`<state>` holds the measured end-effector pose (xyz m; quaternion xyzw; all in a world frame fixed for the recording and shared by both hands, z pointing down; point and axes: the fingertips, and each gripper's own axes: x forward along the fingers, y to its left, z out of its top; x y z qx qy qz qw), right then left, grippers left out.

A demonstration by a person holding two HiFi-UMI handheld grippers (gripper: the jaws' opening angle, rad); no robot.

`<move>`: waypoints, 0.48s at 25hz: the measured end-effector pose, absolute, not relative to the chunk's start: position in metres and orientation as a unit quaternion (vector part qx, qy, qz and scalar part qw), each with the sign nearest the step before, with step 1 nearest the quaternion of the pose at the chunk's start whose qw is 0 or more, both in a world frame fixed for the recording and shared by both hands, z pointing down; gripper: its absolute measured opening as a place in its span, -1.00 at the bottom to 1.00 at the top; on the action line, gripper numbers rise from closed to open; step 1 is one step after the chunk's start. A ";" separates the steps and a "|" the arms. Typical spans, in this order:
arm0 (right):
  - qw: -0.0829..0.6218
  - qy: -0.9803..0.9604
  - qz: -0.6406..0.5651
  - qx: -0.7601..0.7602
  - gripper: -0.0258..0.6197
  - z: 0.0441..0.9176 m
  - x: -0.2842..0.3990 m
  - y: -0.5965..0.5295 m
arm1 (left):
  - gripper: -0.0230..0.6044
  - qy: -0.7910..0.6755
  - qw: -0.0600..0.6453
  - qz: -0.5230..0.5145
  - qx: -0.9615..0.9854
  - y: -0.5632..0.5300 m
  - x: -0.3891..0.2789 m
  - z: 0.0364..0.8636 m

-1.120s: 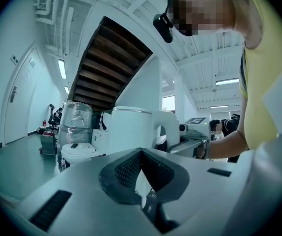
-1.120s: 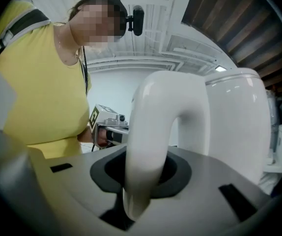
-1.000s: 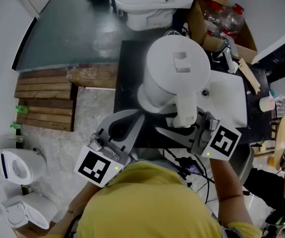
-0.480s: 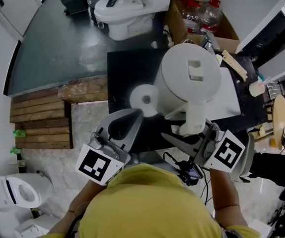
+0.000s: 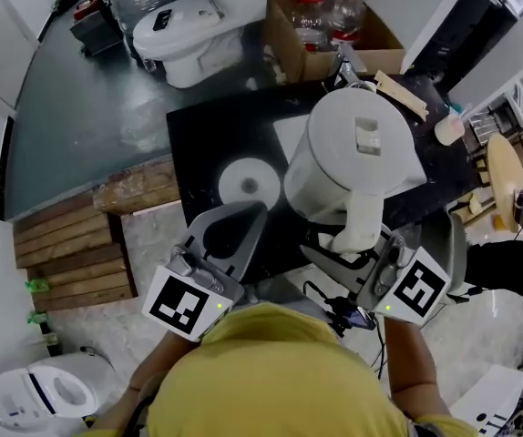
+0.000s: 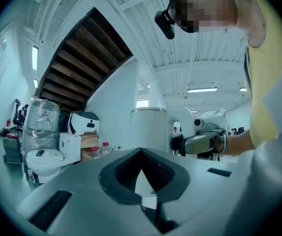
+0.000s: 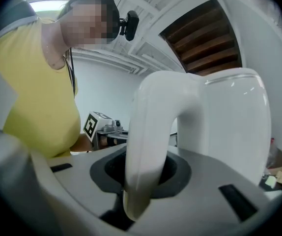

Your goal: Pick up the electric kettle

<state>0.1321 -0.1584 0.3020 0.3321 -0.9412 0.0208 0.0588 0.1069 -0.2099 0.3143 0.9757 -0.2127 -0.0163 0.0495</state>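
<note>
The white electric kettle [image 5: 357, 153] hangs above the black table [image 5: 198, 135], tilted a little, with its lid towards the head camera. My right gripper [image 5: 348, 248] is shut on the kettle's handle [image 5: 357, 221]. In the right gripper view the handle [image 7: 148, 146] runs down between the jaws, and the kettle body [image 7: 234, 122] stands just beyond. The round white base [image 5: 248, 182] lies bare on the table to the kettle's left. My left gripper [image 5: 243, 217] is shut on nothing, near the base; in its own view [image 6: 141, 154] the kettle [image 6: 148, 129] rises ahead.
A white toilet [image 5: 184, 21] and a cardboard box of plastic bottles [image 5: 321, 21] stand beyond the table. A wooden pallet [image 5: 61, 253] lies on the floor at the left, with another toilet [image 5: 43, 399] at the lower left. A wooden stick [image 5: 403, 94] and a cup [image 5: 448, 127] sit at the table's right.
The kettle has come up off its base and shifted right, uncovering the round base. The right gripper moved with it, still on the handle. The left gripper shifted slightly, still empty.
</note>
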 end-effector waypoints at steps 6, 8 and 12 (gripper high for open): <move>0.058 -0.926 0.034 0.372 -0.63 0.305 0.139 -0.153 | -0.90 -0.177 0.048 -0.020 0.983 -0.207 0.122 0.311; 0.056 -0.921 0.038 0.383 -0.63 0.306 0.140 -0.151 | -0.90 -0.166 0.049 -0.021 0.985 -0.206 0.126 0.311; 0.048 -0.912 0.046 0.405 -0.63 0.306 0.144 -0.145 | -0.90 -0.148 0.051 -0.023 0.987 -0.202 0.132 0.310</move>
